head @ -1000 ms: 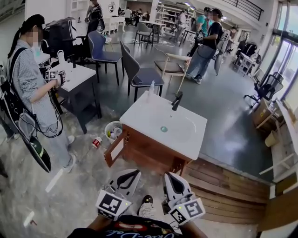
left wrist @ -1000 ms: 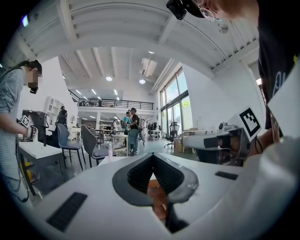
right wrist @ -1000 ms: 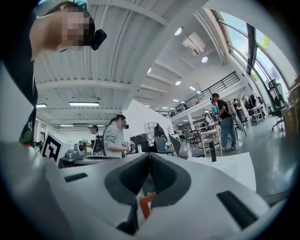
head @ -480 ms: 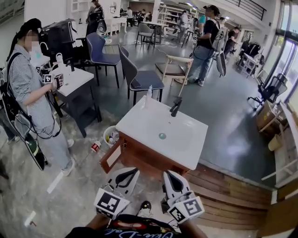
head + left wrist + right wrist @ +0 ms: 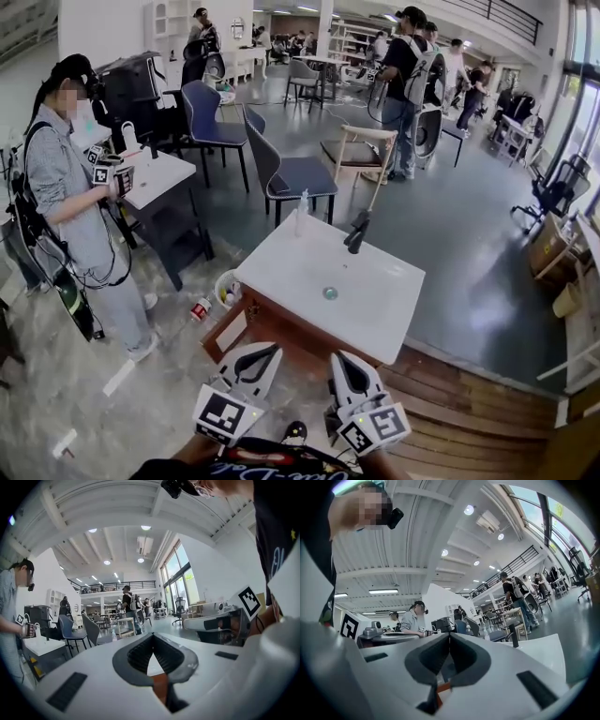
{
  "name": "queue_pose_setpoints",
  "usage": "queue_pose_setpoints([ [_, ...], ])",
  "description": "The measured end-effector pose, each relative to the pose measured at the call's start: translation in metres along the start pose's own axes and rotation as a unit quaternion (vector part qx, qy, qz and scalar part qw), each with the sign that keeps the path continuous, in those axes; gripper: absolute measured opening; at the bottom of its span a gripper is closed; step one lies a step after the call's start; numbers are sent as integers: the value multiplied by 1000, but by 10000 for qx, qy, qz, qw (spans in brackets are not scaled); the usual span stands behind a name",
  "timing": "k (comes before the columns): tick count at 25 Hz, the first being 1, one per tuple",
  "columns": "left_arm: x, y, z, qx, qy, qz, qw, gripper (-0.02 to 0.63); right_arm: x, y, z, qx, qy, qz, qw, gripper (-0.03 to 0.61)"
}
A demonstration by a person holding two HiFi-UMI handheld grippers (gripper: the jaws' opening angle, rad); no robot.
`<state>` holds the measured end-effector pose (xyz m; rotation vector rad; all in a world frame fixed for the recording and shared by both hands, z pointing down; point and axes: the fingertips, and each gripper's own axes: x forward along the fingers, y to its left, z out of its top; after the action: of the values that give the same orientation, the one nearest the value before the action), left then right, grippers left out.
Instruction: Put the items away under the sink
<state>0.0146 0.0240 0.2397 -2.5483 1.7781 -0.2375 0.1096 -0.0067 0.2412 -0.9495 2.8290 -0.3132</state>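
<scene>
Two tongs, one sink: I hold the left tongs (image 5: 258, 358) and the right tongs (image 5: 347, 368) low in the head view, side by side and pointed at a single sink vanity (image 5: 375, 309). Both tongs are pressed together at the tips, with nothing between them in either gripper view.

The vanity has one white top, one black faucet (image 5: 356, 232) and one drain (image 5: 330, 293). One clear bottle (image 5: 302, 214) stands upright at its far edge. Its wooden base shows one cabinet door (image 5: 228, 328) swung open on the left.

The items to be put away are on the floor at that left corner. One small white basket (image 5: 219, 279) holds small things I cannot make out, and one red-and-white can (image 5: 200, 309) lies just beside it.

Beyond the vanity stand three chairs: one blue (image 5: 208, 112), one grey (image 5: 281, 169) and one with a pale wooden frame (image 5: 361, 150). One person (image 5: 66, 197) stands at the left beside a white table (image 5: 161, 176), holding a gripper with marker cubes.

Against a second ago, the vanity sits lower in the head view and nearer my tongs. The tongs were shut then as now. The person with a backpack (image 5: 405, 70) at the back has moved leftward across the view.
</scene>
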Motion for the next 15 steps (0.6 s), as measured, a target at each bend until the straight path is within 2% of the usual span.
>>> queue_pose_setpoints([
  [5,10,4,5,-146,-54,131,9998,8,7,-8,3,75,-28,119,9999,9],
  [15,24,3,7,-97,39,269,9996,8,18,-25,0,288,-81,306,9991,9],
])
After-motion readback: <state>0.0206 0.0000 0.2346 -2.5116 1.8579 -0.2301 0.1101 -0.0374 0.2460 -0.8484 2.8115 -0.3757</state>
